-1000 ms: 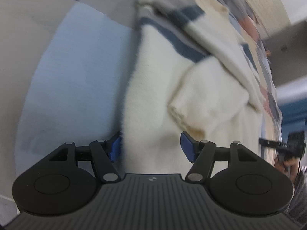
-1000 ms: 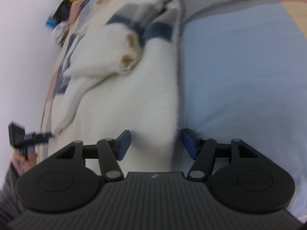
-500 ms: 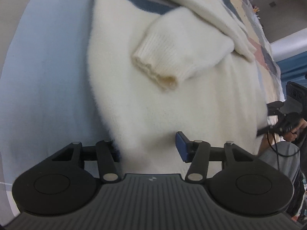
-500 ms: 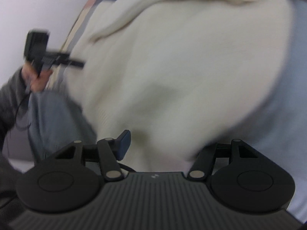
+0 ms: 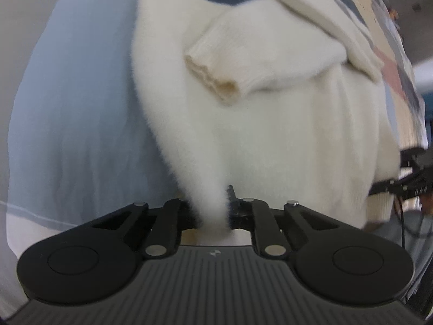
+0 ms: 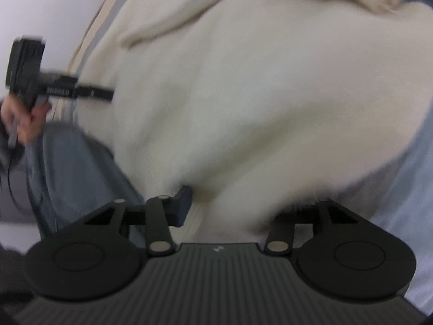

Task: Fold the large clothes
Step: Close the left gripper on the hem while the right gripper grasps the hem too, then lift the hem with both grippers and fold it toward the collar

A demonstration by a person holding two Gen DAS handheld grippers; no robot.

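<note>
Left wrist view: my left tool (image 5: 213,214) pinches the hem of the white sweater (image 5: 270,124) on the bed (image 5: 70,86). My right tool (image 6: 238,211) straddles the hem, not visibly clamped. Sleeves lie folded in; the body fold remains.

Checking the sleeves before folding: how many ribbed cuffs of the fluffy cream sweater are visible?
1: the ribbed cuff lies on the fluffy cream sweater body, ahead of the left gripper. Another may be hidden.

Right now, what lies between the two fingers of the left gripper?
A pinched tuft of the cream sweater fills the gap of the left gripper, whose jaws are closed on it. The left wrist view shows this.
</note>
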